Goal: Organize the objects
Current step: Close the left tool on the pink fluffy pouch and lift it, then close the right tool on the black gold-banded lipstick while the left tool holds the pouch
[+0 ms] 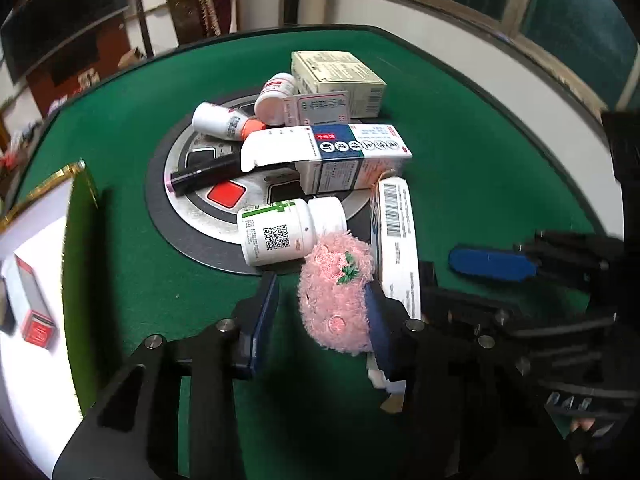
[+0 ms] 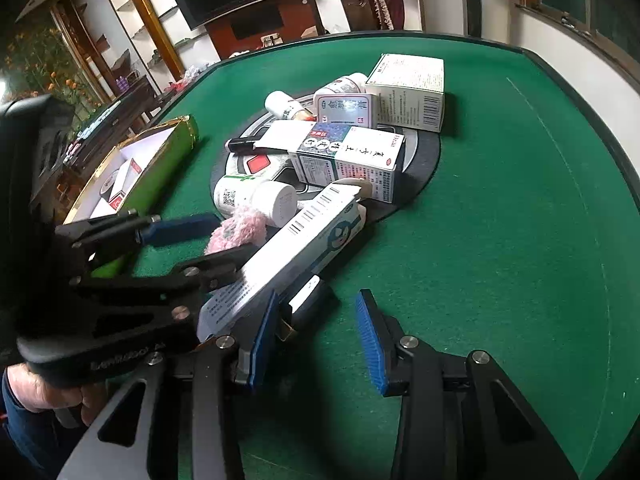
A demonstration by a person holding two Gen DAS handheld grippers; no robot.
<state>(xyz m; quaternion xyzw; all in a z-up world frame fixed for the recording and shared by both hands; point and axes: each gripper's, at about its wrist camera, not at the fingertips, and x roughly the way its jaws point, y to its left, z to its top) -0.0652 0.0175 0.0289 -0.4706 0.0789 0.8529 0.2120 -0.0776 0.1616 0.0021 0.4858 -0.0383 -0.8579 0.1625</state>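
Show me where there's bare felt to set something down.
Free: the wide felt right of the pile, out to the table edge, and the strip between the green box and the round centre plate. Crowded: the plate itself, heaped with bottles and cartons, and around the pink fluffy toy.

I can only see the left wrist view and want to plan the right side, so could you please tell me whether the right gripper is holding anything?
Observer: No, the right gripper is open and grips nothing.
Operator: Thank you. Is anything lying near its fingers that I might miss?
Observer: Yes, a small dark item with a white label lies on the green felt, just by the tip of the gripper's left finger.
Operator: Is that item free of the other things?
Observer: It seems not. Its left side is tucked under the near end of the long white box.
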